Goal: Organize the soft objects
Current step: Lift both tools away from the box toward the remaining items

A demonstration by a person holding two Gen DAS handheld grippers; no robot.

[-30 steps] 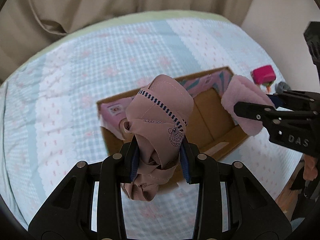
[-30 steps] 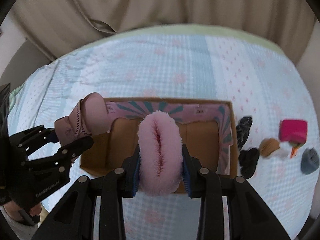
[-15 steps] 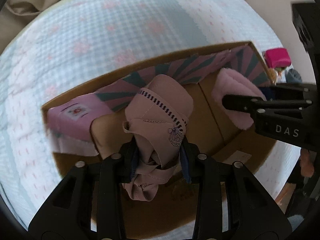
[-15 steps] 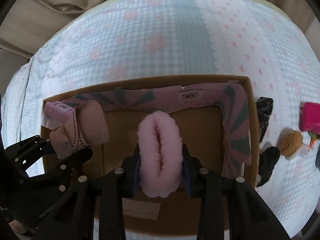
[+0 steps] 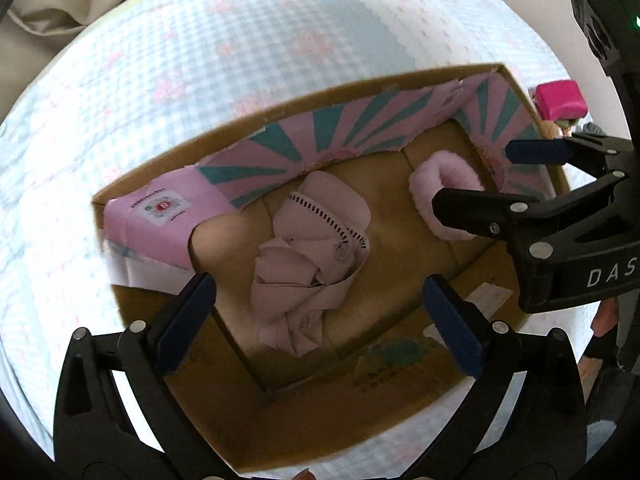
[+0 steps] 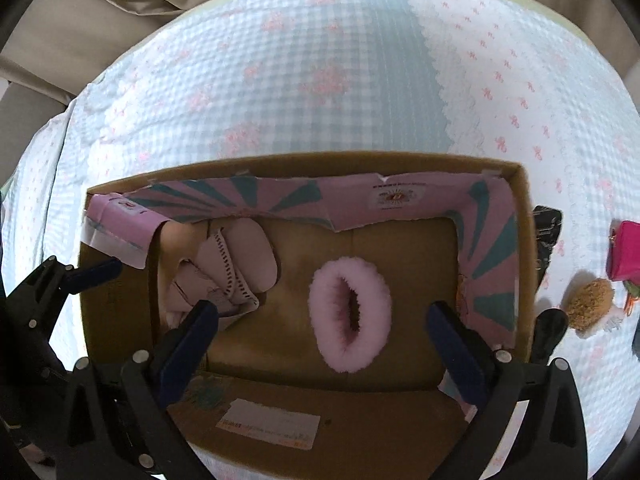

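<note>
Hovering: left gripper [image 5: 316,320] and right gripper [image 6: 324,344] hang over the cardboard box [image 6: 524,240], both spread wide and holding nothing.
Folded garment: the dusty-pink cloth bundle [image 5: 316,256] lies on the box floor toward the box's left end, just under the printed pink-and-teal flap [image 5: 320,140].
Fluffy ring: the pink furry loop [image 6: 350,316] rests on the box floor toward the right end, apart from the bundle.
Handling: both look light, limp and compressible; the bundle would likely unfold if pinched by an edge, so grip across its thick middle. The ring takes a squeeze across both sides.
Remaining: small items beside the box's right wall, a magenta pouch [image 6: 624,252], a tan puff [image 6: 592,300] and dark pieces [image 6: 548,224], probably go in next.
</note>
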